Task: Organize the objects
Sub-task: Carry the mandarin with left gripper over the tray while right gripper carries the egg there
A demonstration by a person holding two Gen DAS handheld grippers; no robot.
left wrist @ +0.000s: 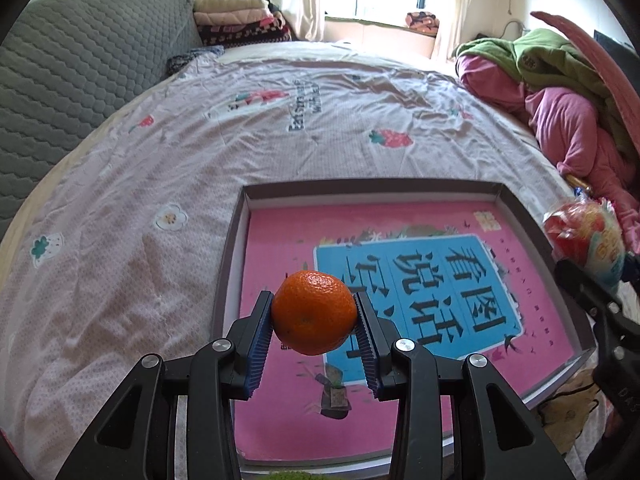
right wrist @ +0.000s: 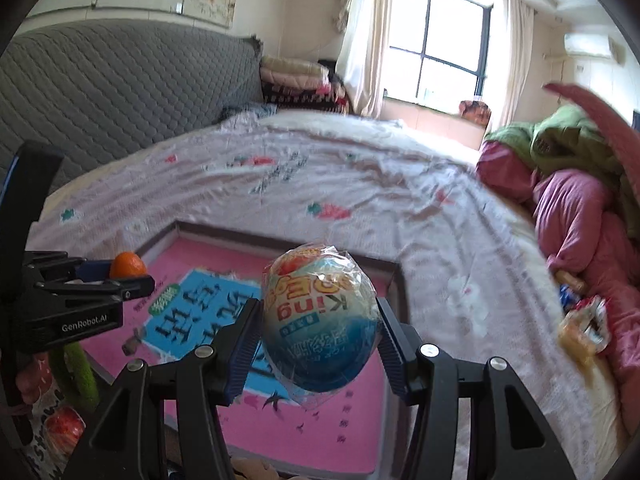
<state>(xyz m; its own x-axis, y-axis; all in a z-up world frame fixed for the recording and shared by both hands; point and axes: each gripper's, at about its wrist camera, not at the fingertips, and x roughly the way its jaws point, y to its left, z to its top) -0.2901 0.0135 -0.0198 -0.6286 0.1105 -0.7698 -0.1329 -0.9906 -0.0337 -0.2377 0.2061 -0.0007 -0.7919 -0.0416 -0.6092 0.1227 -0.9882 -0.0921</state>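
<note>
Orange mandarin (left wrist: 314,312); pink tray (left wrist: 440,190)

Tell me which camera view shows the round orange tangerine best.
The left wrist view: the round orange tangerine sits centred and sharp, its whole front visible between the left gripper's jaws, above the shallow pink-lined box. The right wrist view shows only its small top at the left edge, partly hidden behind that gripper.
</note>
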